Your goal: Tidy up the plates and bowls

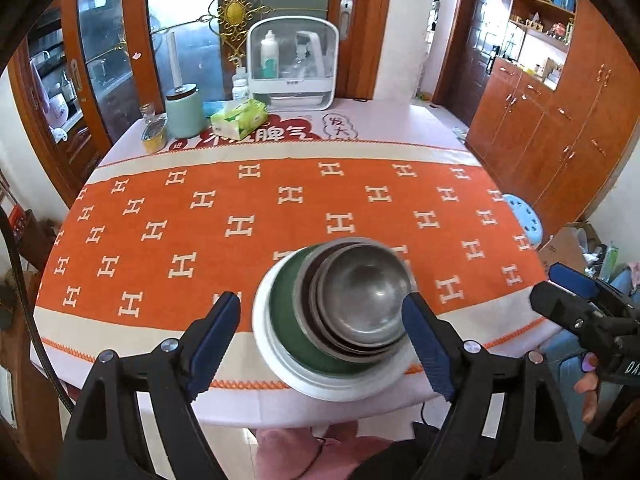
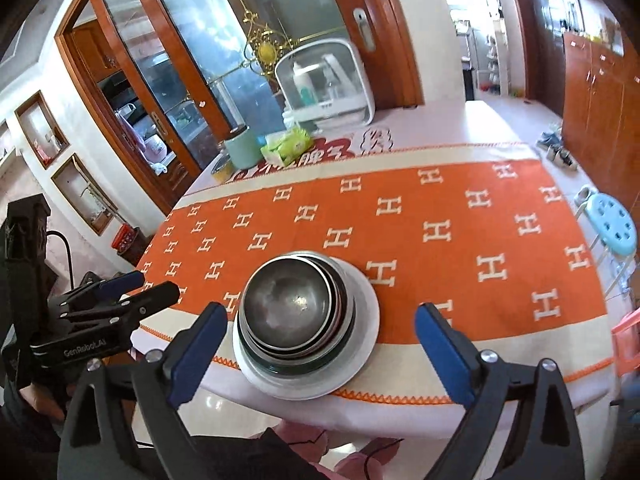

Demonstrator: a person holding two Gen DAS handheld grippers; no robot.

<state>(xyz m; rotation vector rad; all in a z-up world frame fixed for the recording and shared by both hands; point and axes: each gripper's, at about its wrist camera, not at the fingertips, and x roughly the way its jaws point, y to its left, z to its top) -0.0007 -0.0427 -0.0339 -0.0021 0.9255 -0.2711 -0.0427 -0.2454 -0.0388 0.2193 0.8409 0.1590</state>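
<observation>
Orange cloth (image 1: 280, 208) bare but for one nested stack (image 1: 340, 312), bowls on plate; left gripper (image 1: 324, 344) and right gripper (image 2: 320, 356) both agape, empty; sorting looks done.

A home dining room: a bench (image 1: 280, 208) under an orange cloth carries a tissue pack (image 1: 239, 119), a canister (image 1: 183, 111) and a white bottle cabinet (image 1: 291, 63). Wooden cupboards (image 1: 560, 120), a glazed sliding door (image 1: 192, 28) and a blue stool (image 2: 612, 228) surround it.
</observation>
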